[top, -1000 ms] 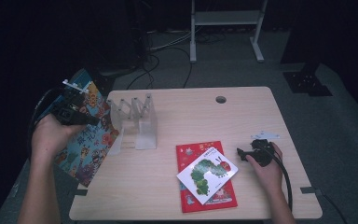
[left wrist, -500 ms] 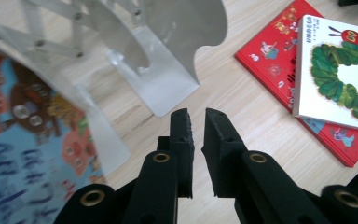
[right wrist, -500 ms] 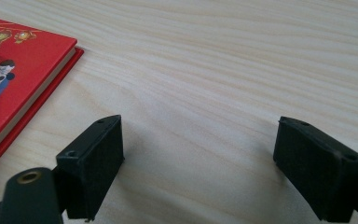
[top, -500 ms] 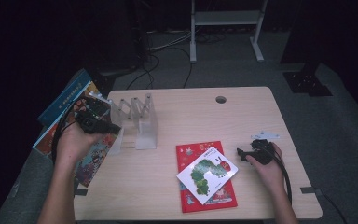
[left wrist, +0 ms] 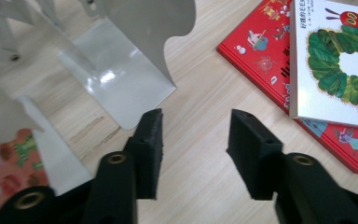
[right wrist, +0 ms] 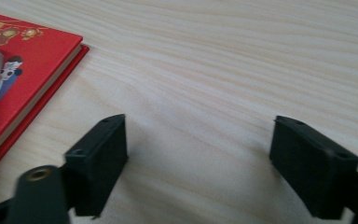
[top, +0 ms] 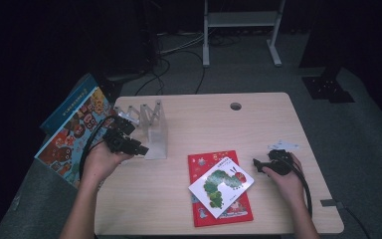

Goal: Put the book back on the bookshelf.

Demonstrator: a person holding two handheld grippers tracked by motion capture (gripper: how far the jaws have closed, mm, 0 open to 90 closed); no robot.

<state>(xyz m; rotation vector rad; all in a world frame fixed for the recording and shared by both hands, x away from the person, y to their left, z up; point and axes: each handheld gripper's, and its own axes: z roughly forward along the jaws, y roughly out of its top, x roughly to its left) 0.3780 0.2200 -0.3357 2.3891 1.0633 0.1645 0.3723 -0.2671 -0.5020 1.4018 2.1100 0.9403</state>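
A metal folding book rack (top: pixel 151 127) stands at the table's back left. My left gripper (top: pixel 140 149) hovers low beside the rack's base (left wrist: pixel 121 70), pointing right. Its jaws have just been opening, and only bare wood lies between them (left wrist: pixel 193 149). A colourful picture book (top: pixel 74 139) rests slanted past the table's left edge. A white caterpillar book (top: pixel 221 181) lies on a red book (top: pixel 229 209) at the front centre. To their right, my right gripper (top: pixel 256 163) points at them. Its jaws have just been closing but stand open over bare table (right wrist: pixel 198 158), the red book (right wrist: pixel 32 70) to their left.
A blue book (top: pixel 69 107) lies behind the colourful one off the table's left side. A cable hole (top: pixel 236 106) sits near the back edge. Cables and a white frame (top: pixel 238 20) are on the floor beyond the wooden table (top: pixel 258 124).
My left gripper let go of the colourful book at the left edge, then moved right and down to the rack's base with its jaws opening. The right hand stayed put.
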